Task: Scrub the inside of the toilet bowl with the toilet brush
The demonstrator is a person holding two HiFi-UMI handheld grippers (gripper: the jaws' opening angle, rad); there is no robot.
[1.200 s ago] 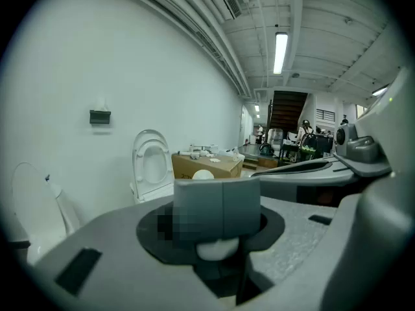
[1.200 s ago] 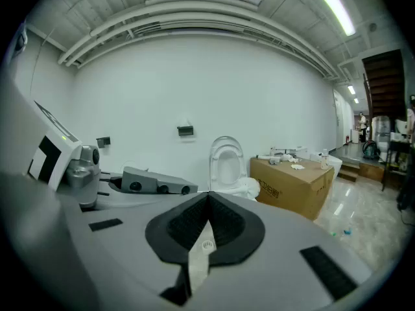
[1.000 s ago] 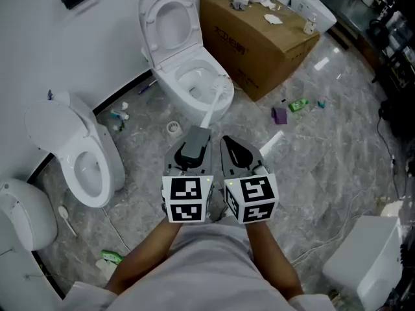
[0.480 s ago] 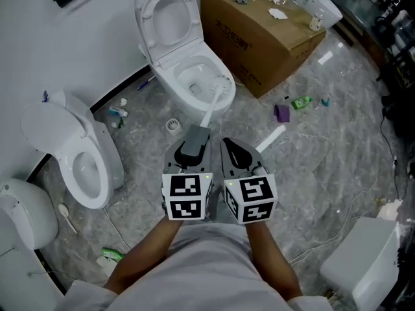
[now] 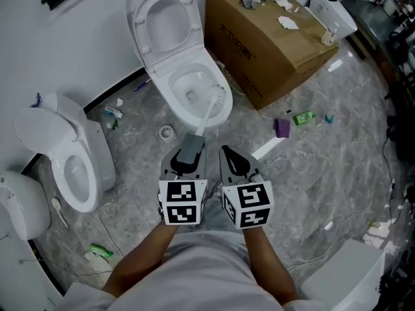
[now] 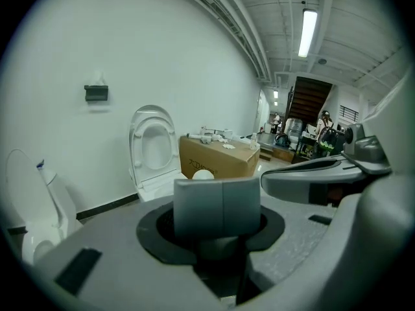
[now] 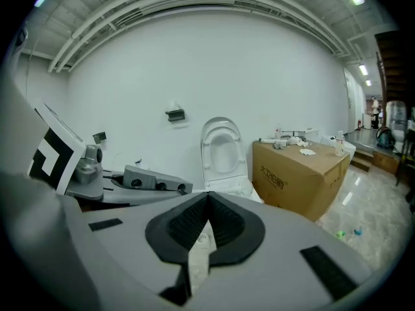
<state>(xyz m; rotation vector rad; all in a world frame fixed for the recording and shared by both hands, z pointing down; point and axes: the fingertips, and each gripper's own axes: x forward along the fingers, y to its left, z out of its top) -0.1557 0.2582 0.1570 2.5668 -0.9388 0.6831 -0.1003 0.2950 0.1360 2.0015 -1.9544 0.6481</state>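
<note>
Toilet brush (image 5: 206, 112) reaches into toilet bowl (image 5: 162, 89).
Left gripper (image 5: 188, 149) clamps its handle before the bowl; right gripper (image 5: 232, 157) clenched, empty.

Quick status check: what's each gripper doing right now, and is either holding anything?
Left gripper: closed on the grey handle of the toilet brush.
Right gripper: closed, nothing between its jaws.
</note>
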